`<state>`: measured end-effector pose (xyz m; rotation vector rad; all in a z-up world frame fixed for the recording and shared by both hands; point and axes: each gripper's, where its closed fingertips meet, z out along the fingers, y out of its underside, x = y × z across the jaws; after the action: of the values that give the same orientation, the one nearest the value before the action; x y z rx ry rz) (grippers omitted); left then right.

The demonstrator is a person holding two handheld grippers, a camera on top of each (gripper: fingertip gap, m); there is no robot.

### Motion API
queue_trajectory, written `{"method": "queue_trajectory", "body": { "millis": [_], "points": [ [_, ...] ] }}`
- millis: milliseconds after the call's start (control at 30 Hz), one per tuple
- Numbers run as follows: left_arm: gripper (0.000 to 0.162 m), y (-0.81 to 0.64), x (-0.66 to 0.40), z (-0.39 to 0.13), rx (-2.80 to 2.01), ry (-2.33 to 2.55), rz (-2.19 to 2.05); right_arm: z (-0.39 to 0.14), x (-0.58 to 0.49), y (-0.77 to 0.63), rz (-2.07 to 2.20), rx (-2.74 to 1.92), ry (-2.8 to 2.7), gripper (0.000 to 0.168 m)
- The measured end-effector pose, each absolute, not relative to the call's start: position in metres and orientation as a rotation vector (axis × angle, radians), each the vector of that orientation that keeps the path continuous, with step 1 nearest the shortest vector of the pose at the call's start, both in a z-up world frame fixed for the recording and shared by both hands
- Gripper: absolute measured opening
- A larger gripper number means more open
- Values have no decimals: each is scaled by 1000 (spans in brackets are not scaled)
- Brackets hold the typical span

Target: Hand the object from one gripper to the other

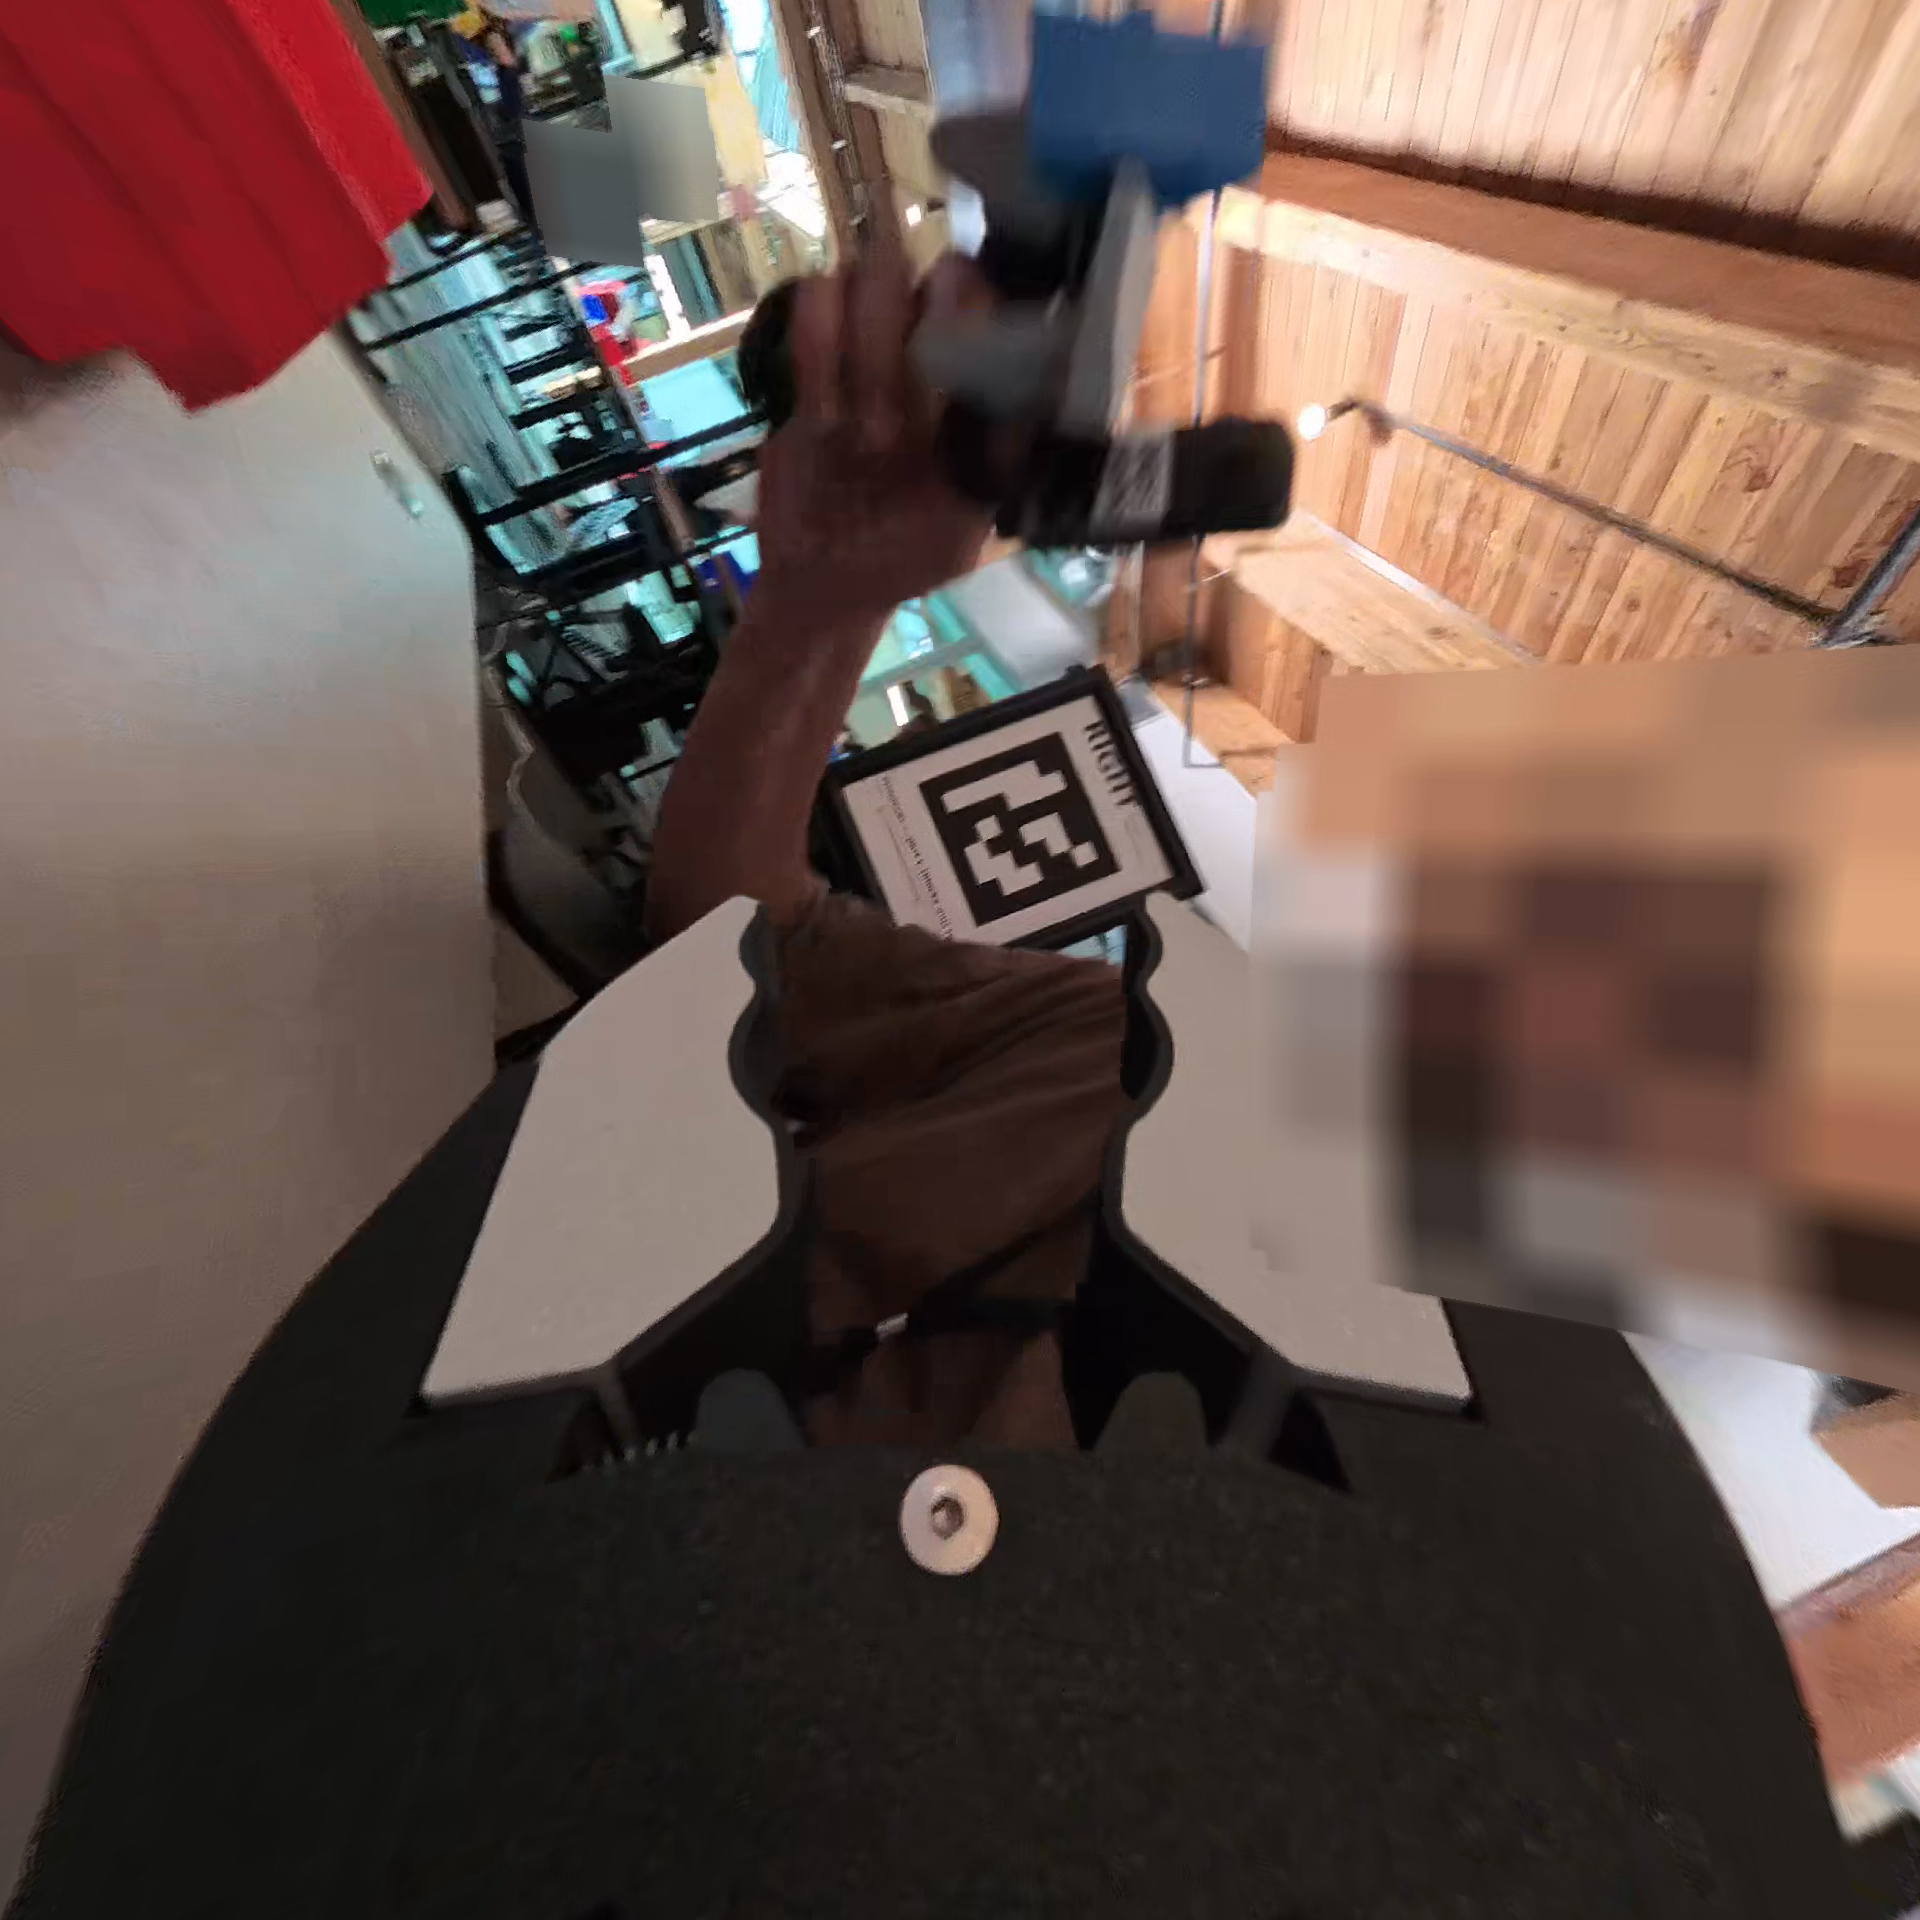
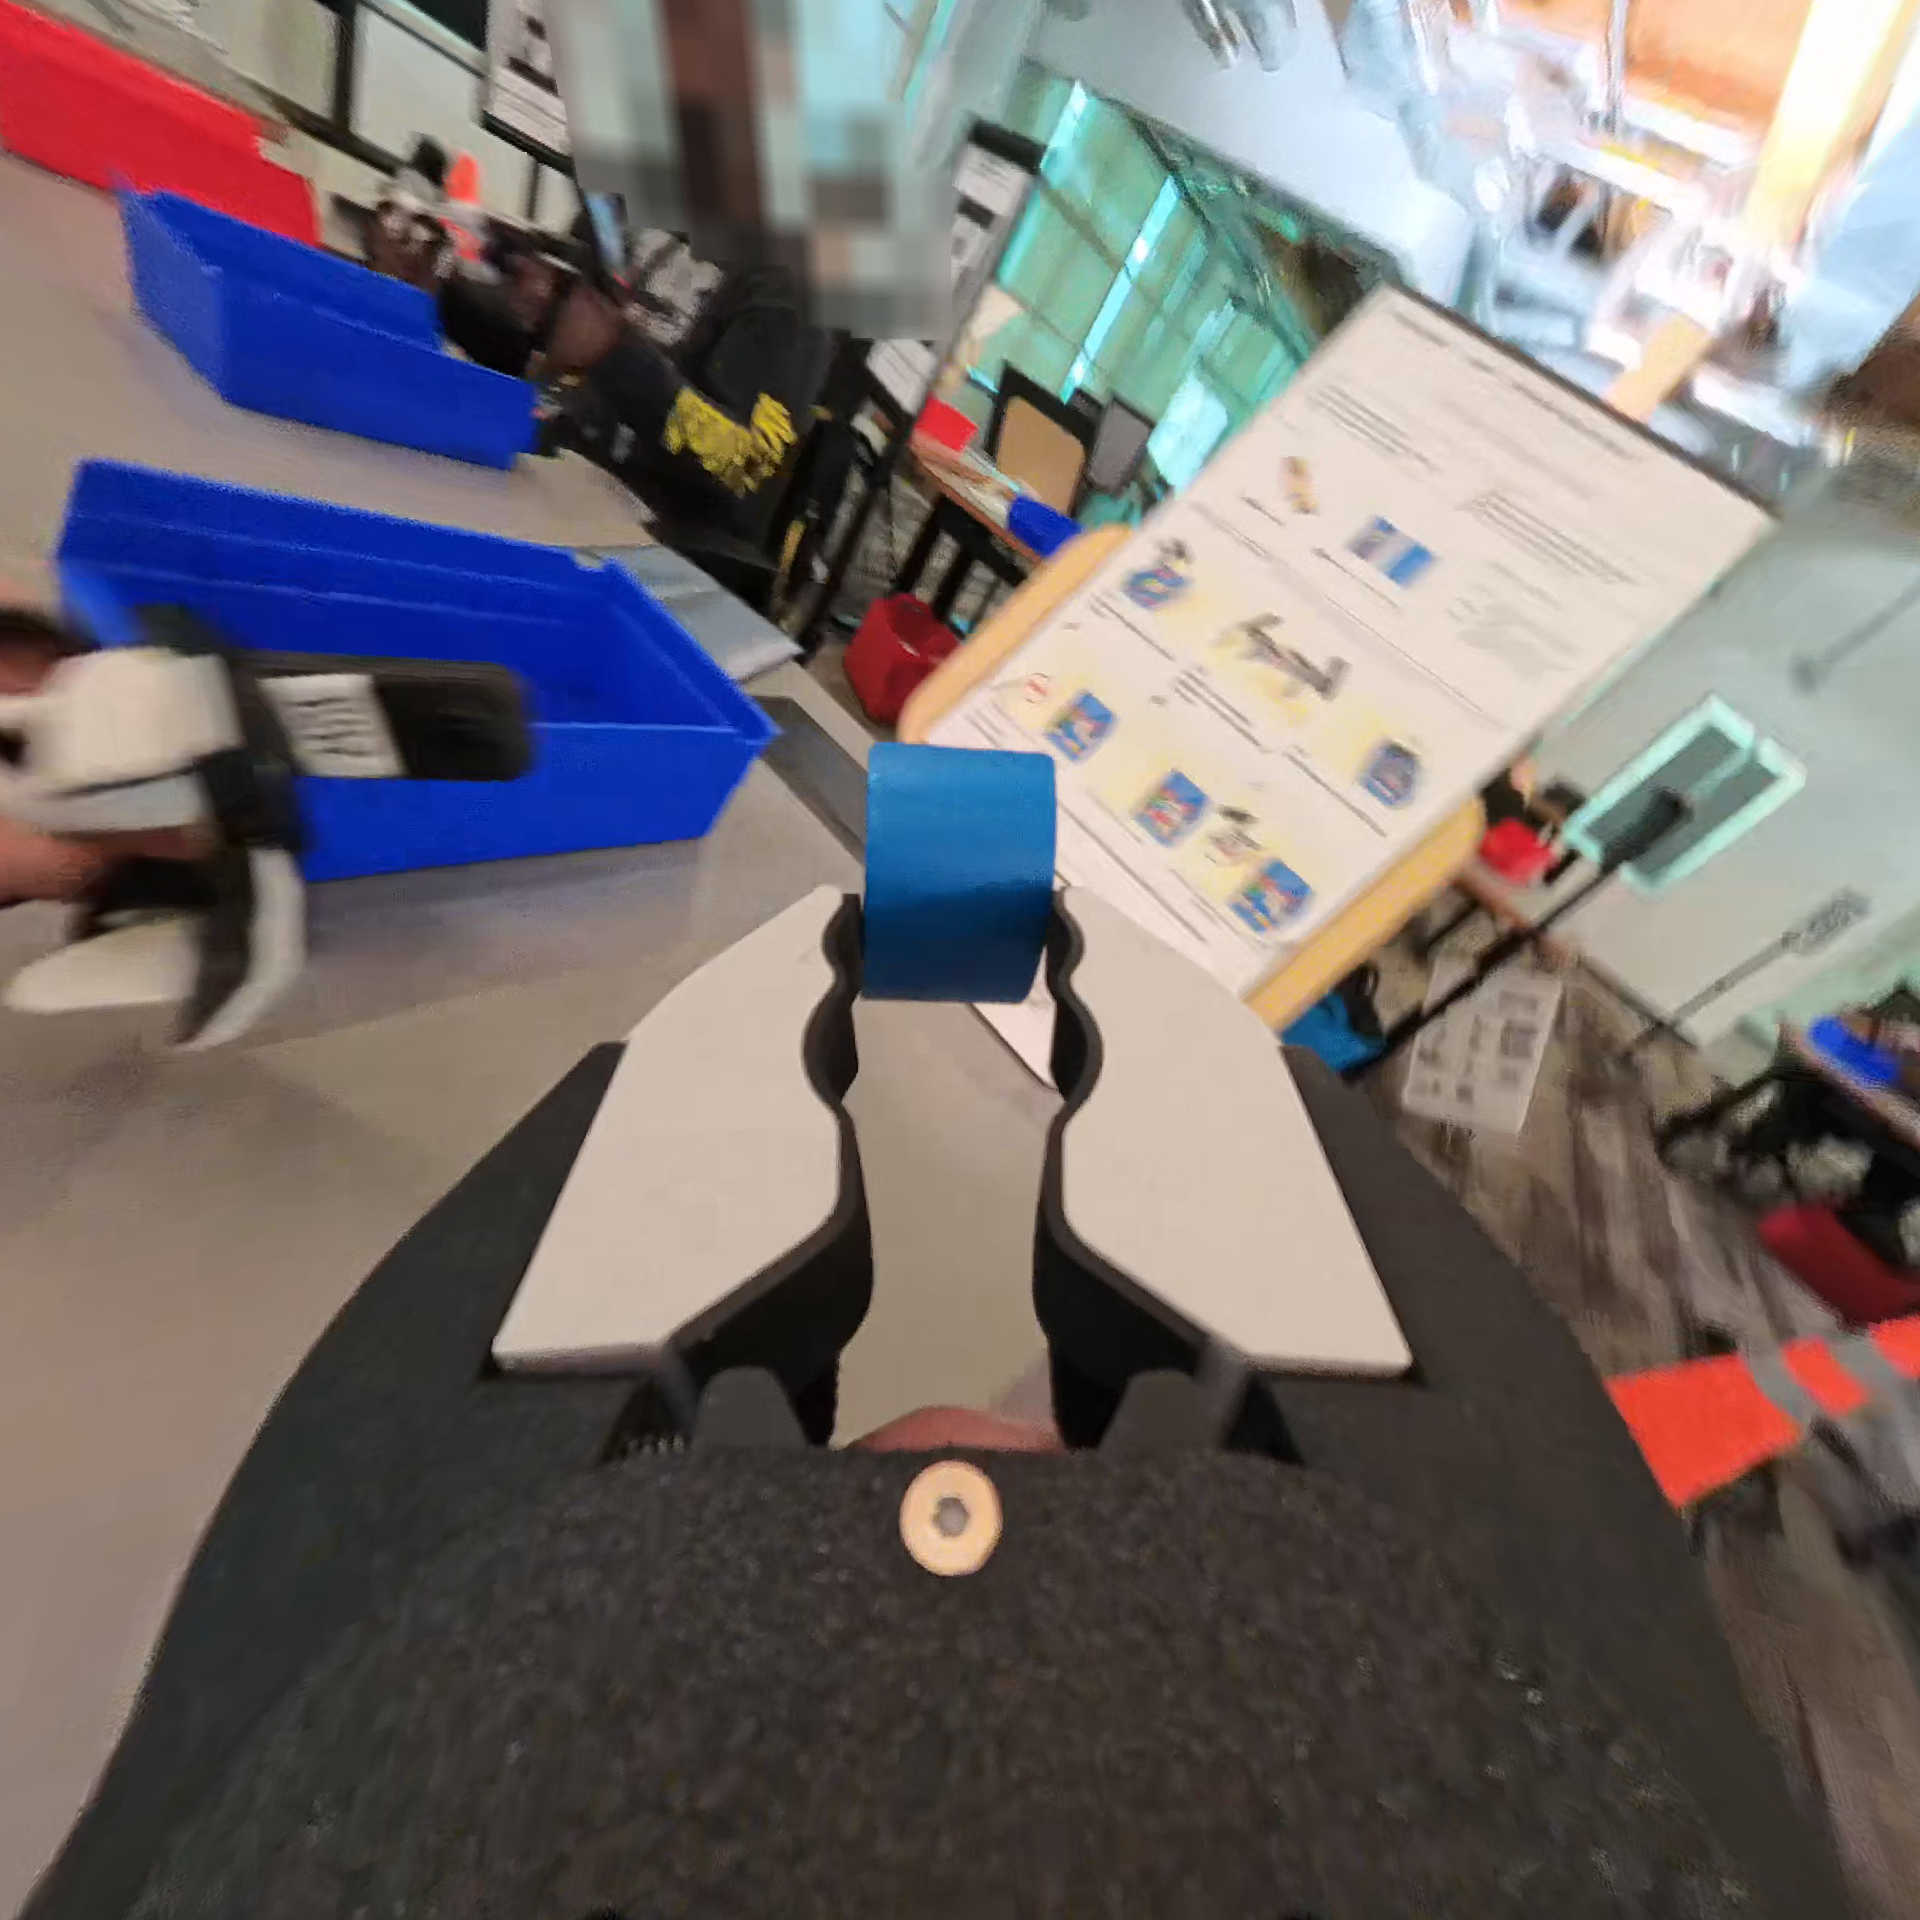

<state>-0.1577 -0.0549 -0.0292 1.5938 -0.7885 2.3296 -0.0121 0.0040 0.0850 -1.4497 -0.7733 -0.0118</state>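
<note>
In the right wrist view my right gripper (image 2: 956, 932) is shut on a blue roll of tape (image 2: 956, 852) and holds it upright above the grey table (image 2: 416, 1091). My left gripper (image 2: 177, 977) shows blurred at the left edge, held in a hand in front of a blue bin. In the left wrist view my left gripper (image 1: 951, 956) is open and empty, pointing at a person's brown sleeve (image 1: 935, 1122). Far above it a hand (image 1: 862, 468) holds the right gripper (image 1: 1091, 187) with the blue tape (image 1: 1143, 94), blurred.
Two blue bins (image 2: 582, 665) (image 2: 312, 332) and a red one (image 2: 125, 125) stand on the table's left side. A poster board (image 2: 1351, 623) stands beyond the table edge. A black-and-white marker card (image 1: 1013, 821) hangs by the person's arm. A wooden wall (image 1: 1558, 364) is behind.
</note>
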Motion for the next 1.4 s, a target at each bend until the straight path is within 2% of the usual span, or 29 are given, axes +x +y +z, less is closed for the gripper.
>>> {"method": "queue_trajectory", "body": {
  "millis": [100,133,267,400,533,633,967,1033,1067,1133,1233,1300,1333,1367,1400],
  "points": [
    [60,-96,-179,-45,1722,-1032,2283,124,71,13,19,-1652,-607,34],
    [59,-110,-184,-47,1748,-1105,2280,120,97,17,32,-1748,-557,34],
    [59,-152,-193,-54,1845,-1282,2297,26,178,30,4,-2203,-337,34],
    [60,-160,-194,-85,2200,-1563,2132,-76,183,35,82,-2599,-428,34],
    [55,-154,-192,-122,2484,-1868,1797,-122,165,57,110,-2683,-537,34],
    [55,-160,-185,-126,2461,-1908,1796,-142,168,73,16,-2720,-570,34],
    [56,-170,-185,-150,2428,-1986,1645,-166,170,98,-170,-2690,-683,36],
    [56,-167,-185,-151,2461,-2055,1604,-161,169,100,-169,-2641,-691,56],
    [56,-162,-186,-150,2499,-2109,1567,-151,172,100,-183,-2613,-675,60],
    [58,-147,-190,-143,2630,-2266,1462,-106,185,100,-237,-2498,-569,62],
    [69,-112,-202,-111,3009,-2549,1211,-3,191,82,-236,-2201,-371,60],
    [72,-93,-219,-91,3338,-2532,1037,60,176,54,-160,-1965,-305,55],
    [72,-88,-226,-83,3449,-2481,1025,82,165,37,-113,-1855,-304,61],
    [71,-87,-232,-77,3518,-2421,1058,96,153,20,-79,-1758,-305,66],
    [71,-87,-238,-72,3565,-2342,1107,102,147,5,-69,-1693,-281,64]
  ]
}}
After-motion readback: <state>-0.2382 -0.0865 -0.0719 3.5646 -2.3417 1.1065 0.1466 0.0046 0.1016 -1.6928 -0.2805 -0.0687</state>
